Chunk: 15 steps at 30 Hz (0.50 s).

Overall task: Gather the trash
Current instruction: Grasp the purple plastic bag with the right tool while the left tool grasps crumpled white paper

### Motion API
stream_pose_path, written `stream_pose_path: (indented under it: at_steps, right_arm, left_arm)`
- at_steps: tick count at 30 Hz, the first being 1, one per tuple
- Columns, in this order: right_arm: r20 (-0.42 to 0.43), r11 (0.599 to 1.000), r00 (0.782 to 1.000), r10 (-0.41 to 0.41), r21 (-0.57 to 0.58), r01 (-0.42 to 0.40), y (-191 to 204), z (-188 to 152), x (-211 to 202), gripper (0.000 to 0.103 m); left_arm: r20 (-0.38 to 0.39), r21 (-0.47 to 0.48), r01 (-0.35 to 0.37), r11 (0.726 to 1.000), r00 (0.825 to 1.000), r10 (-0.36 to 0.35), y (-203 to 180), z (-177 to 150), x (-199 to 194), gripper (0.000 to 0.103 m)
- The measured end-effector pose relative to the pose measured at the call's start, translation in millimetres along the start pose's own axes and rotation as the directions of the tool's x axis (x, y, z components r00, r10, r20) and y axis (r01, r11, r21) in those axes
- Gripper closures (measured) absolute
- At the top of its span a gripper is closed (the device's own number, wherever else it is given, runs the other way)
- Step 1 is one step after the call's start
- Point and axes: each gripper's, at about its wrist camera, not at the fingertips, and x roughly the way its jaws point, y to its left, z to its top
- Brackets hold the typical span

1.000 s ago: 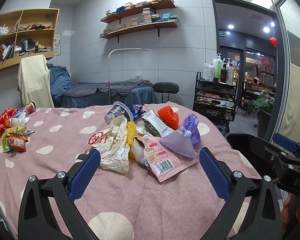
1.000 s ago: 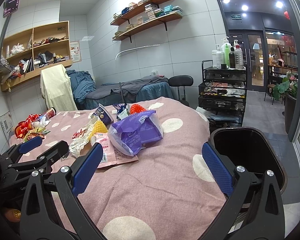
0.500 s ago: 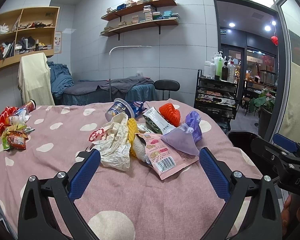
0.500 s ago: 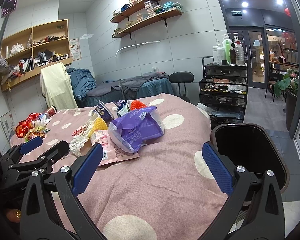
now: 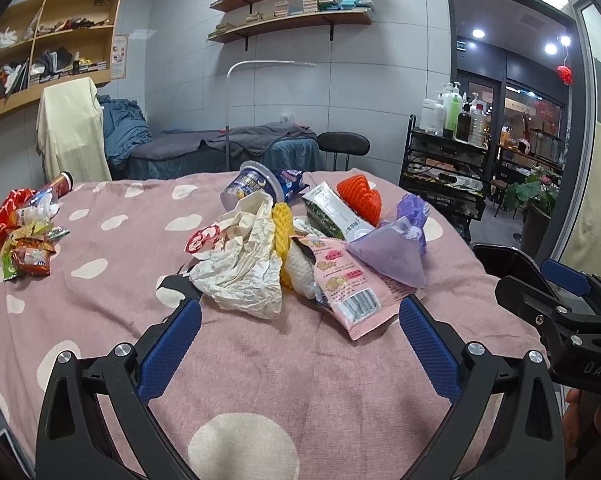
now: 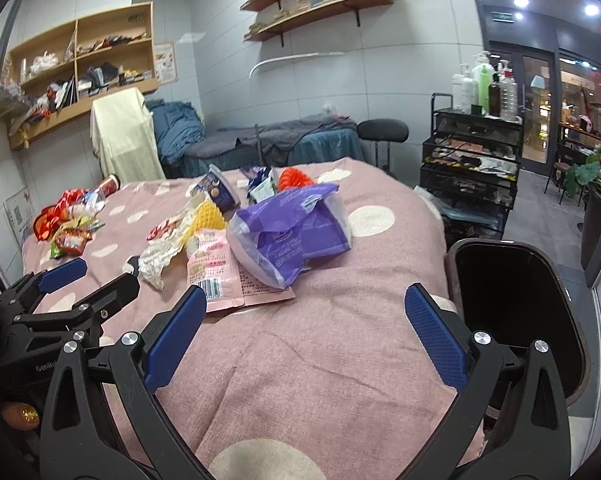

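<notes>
The left gripper (image 5: 300,334) is spread wide and holds nothing; it hangs over the counter (image 5: 260,380), which is covered by a pink cloth with pale spots. The right gripper (image 6: 302,326) is also spread wide and empty.

Trash pile, centre of the left wrist frame:
- crumpled paper (image 5: 246,264), just beyond the left finger;
- pink snack packet (image 5: 350,286), flat, touching the paper's right side;
- purple plastic bag (image 5: 396,252), resting on the packet;
- yellow foam net (image 5: 281,236) and orange foam net (image 5: 360,200);
- blue cup (image 5: 250,188), lying on its side at the far edge of the pile.

A second group of wrappers (image 5: 24,236) lies at the left edge of that frame, well apart from the pile.

The black bin (image 6: 516,320) stands beside the counter at the lower right of the right wrist frame. Its interior appears dark; contents cannot be determined.
</notes>
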Motion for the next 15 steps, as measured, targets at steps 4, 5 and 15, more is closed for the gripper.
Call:
stream_pose_path:
  at_steps: [4, 5, 15]
  right_arm:
    - [-0.053, 0.998, 0.999, 0.006, -0.054, -0.009, 8, 9, 21, 0.005]
    - [-0.066, 0.998, 0.998, 0.015, -0.059, -0.019, 9, 12, 27, 0.005]
    - [-0.213, 0.990, 0.974, 0.075, -0.098, -0.098, 25, 38, 94, 0.005]
  left_arm:
    - [-0.068, -0.017, -0.010, 1.000, 0.998, 0.008, 22, 2, 17, 0.005]
    - [-0.085, -0.013, -0.009, 1.000, 0.996, 0.008, 26, 4, 22, 0.005]
    - [-0.222, 0.067, 0.022, 0.998, 0.975, -0.006, 40, 20, 73, 0.006]
